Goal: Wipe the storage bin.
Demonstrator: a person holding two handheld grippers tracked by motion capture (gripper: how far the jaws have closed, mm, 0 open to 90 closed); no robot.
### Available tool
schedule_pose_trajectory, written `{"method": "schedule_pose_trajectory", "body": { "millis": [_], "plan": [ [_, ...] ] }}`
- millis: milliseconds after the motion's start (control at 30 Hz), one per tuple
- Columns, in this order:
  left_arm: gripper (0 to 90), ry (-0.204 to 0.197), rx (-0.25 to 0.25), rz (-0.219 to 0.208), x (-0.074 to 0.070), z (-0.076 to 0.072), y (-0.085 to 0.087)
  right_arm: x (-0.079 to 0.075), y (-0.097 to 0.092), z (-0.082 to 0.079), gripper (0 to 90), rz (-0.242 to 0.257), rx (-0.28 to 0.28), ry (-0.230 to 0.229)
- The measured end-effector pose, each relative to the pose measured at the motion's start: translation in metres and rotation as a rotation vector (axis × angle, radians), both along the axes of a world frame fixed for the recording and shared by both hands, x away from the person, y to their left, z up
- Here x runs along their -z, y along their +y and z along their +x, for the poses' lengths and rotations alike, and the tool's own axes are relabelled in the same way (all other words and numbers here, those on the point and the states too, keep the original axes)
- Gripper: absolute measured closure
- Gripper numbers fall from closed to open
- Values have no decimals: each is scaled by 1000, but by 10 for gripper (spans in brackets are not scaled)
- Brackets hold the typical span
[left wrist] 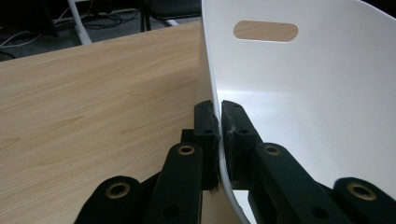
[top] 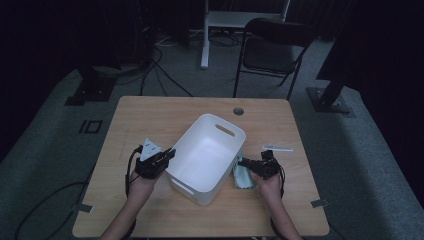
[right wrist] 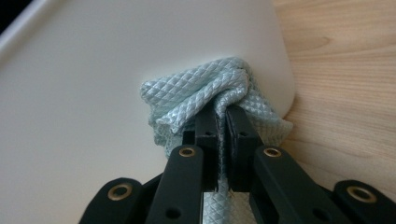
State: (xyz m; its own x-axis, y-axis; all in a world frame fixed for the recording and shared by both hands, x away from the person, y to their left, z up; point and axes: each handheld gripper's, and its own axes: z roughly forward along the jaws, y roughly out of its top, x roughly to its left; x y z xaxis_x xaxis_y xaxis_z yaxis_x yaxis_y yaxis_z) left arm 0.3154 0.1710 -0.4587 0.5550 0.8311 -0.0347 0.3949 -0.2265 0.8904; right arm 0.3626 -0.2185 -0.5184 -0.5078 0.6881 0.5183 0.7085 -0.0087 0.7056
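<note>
- At the centre of the high view, one white plastic bin (top: 207, 155) sat askew on the pale wood-grain table (top: 165, 112); its walls were smooth, its corners rounded, and an oblong handle slot was cut through each of the two end walls.
- Left of the bin in that view, the left gripper (top: 170, 154) was clamped on the bin's thin rim; in the left gripper view its two black jaws pinched the white wall (left wrist: 299, 93) from inside and outside, with one handle slot at the upper middle of the frame.
- Right of the bin, the right gripper (top: 243, 162) had its jaws closed tight on one pale blue-green cloth (top: 243, 178), which lay against the bin's outer wall low at the right of the high view.
- Seen from the right gripper view, the cloth (right wrist: 205, 88) had a quilted diamond weave and was bunched into soft folds, pressed against the smooth outer wall of the bin (right wrist: 93, 79) near its rounded corner, just above the table.
- Two hands, one per gripper, came in from the bottom edge of the high view.
- Just above the right gripper on the table lay one small flat white strip (top: 277, 148).
- Near the table's far edge was one round hole (top: 238, 111).
- Beyond the table, at the upper middle, stood one dark folding chair (top: 272, 47) on grey carpet.
</note>
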Motion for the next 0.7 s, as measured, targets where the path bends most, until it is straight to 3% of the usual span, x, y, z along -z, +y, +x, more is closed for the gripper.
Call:
{"method": "schedule_pose_trajectory", "body": {
  "millis": [367, 467, 700],
  "plan": [
    [858, -2, 0, 7, 0, 0, -1, 21, 2, 9, 854, -55, 12, 56],
    [859, -3, -4, 8, 0, 0, -1, 22, 3, 9, 854, -66, 10, 58],
    [861, -3, -30, 13, 0, -1, -2, 14, 2, 5, 854, -39, -1, 45]
  ]
}}
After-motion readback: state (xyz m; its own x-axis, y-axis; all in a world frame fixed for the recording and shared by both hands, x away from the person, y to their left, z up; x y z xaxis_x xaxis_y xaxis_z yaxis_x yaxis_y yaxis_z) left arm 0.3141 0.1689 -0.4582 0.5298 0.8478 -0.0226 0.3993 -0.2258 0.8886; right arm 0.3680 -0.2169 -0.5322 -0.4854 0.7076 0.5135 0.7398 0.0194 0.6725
